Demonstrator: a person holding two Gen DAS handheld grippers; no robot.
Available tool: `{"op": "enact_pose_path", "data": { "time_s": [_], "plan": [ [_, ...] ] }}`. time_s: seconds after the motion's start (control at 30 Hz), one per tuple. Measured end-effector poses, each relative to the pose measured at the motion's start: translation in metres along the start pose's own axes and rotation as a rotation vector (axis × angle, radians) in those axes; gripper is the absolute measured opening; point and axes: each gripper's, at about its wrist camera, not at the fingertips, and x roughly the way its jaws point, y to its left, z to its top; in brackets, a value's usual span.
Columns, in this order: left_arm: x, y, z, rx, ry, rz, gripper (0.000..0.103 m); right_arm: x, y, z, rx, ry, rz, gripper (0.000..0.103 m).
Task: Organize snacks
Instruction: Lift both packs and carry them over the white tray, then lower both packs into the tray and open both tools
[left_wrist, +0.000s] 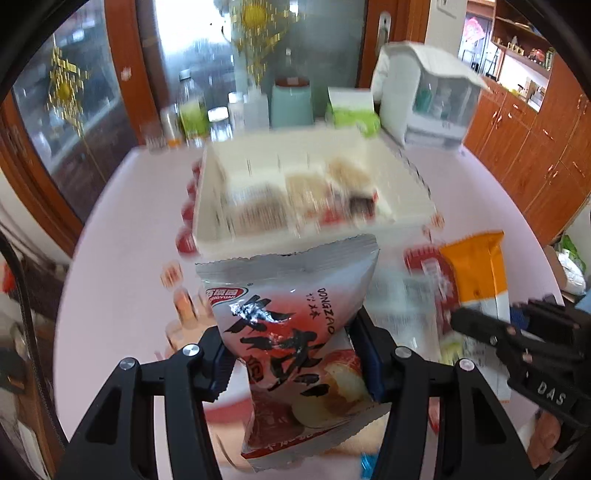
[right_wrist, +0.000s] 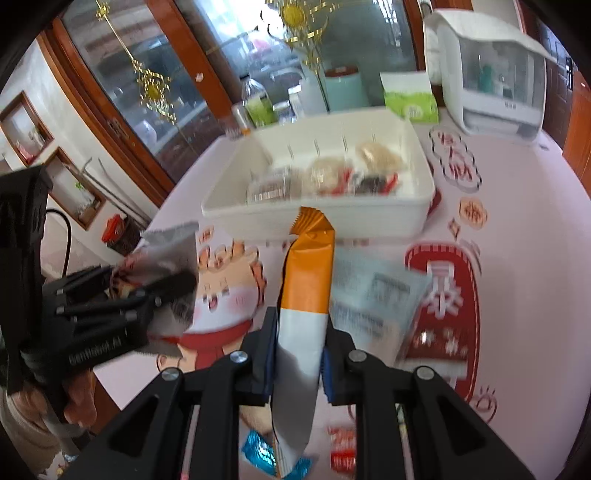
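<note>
Left wrist: left gripper clamps silver-red snack bag above table, before white bin (blurred) | Right wrist: right gripper pinches orange-white packet, near that bin, above pale flat packet.

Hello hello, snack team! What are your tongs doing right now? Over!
Left tongs shut on red-and-silver snack bag. Right tongs shut on orange-and-white packet. White bin ahead, path clear.

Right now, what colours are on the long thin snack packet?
The long thin snack packet is orange at the top and white below, clearest in the right wrist view.
</note>
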Motion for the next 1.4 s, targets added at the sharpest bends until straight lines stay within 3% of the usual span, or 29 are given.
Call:
{"op": "enact_pose_path", "data": {
  "time_s": [0.23, 0.63, 0.87, 1.13, 1.23, 1.3, 1.4],
  "plan": [
    [-0.001, 0.007, 0.068, 0.055, -0.089, 0.051, 0.055, 0.0, -0.003, 0.05, 0.009, -0.074, -0.016, 0.02],
    [0.032, 0.023, 0.151, 0.022, -0.111, 0.035, 0.055, 0.016, -0.012, 0.145, 0.019, -0.169, -0.048, 0.02],
    [0.055, 0.026, 0.178, 0.008, -0.113, 0.026, 0.055, 0.032, -0.013, 0.187, 0.023, -0.182, -0.084, 0.02],
    [0.094, 0.031, 0.176, -0.015, -0.058, 0.05, 0.06, 0.069, -0.009, 0.201, -0.012, -0.114, -0.157, 0.022],
    [0.108, 0.04, 0.173, -0.055, -0.008, 0.061, 0.086, 0.079, -0.012, 0.2, -0.008, -0.082, -0.166, 0.04],
    [0.11, 0.046, 0.169, -0.067, -0.013, 0.063, 0.088, 0.08, -0.014, 0.198, 0.001, -0.086, -0.171, 0.054],
    [0.112, 0.053, 0.163, -0.075, -0.005, 0.079, 0.089, 0.081, -0.019, 0.194, 0.021, -0.087, -0.159, 0.055]
  ]
}}
